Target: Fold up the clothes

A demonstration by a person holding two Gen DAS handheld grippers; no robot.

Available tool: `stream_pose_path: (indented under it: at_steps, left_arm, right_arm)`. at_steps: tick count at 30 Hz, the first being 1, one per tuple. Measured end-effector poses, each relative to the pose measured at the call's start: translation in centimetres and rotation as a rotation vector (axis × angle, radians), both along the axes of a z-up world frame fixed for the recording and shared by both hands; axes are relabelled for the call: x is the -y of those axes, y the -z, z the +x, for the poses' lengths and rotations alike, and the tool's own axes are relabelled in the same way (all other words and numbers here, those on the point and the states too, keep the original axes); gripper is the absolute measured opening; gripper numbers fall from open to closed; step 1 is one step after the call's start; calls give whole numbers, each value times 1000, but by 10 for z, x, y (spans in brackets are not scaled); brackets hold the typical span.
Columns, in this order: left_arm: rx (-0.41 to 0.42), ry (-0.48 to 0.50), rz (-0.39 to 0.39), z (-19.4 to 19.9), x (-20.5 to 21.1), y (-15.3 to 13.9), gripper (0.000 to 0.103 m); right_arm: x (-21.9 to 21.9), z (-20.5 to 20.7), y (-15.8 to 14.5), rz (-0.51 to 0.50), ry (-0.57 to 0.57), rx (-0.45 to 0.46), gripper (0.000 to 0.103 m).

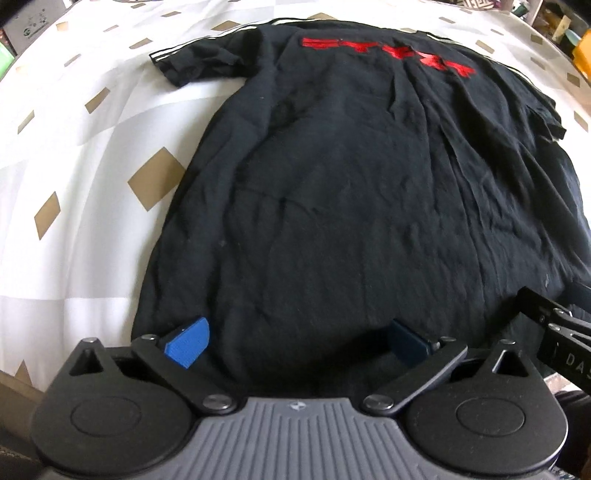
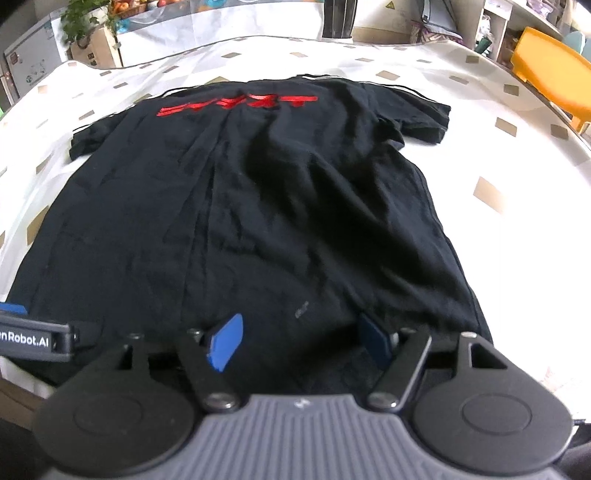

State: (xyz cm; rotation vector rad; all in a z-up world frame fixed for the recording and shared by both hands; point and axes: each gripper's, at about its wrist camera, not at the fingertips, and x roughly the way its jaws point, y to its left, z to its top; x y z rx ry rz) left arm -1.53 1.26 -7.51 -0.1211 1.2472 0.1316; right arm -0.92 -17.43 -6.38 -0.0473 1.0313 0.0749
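Black T-shirt (image 1: 332, 192) (hem hidden) — red print (image 2: 236, 105) blurred, unreadable

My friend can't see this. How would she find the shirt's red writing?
Start at the big white bedsheet with tan diamonds. A black T-shirt lies flat on it, its bottom hem nearest the two tools. Look at the far end, between the short sleeves: the red lettering runs across there, the only bright colour on the shirt.

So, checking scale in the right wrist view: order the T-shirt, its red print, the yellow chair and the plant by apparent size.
T-shirt
Yellow chair, partly cut off
Red print
Plant, close to the print, so that order is unsure
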Motion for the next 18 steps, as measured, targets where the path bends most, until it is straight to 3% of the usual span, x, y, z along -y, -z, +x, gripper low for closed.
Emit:
stream_pose_path:
  at_steps: [18]
  left_arm:
    - [-38, 63, 4, -15, 23, -3, 103]
  right_arm:
    - [13, -8, -1, -9, 63, -64, 80]
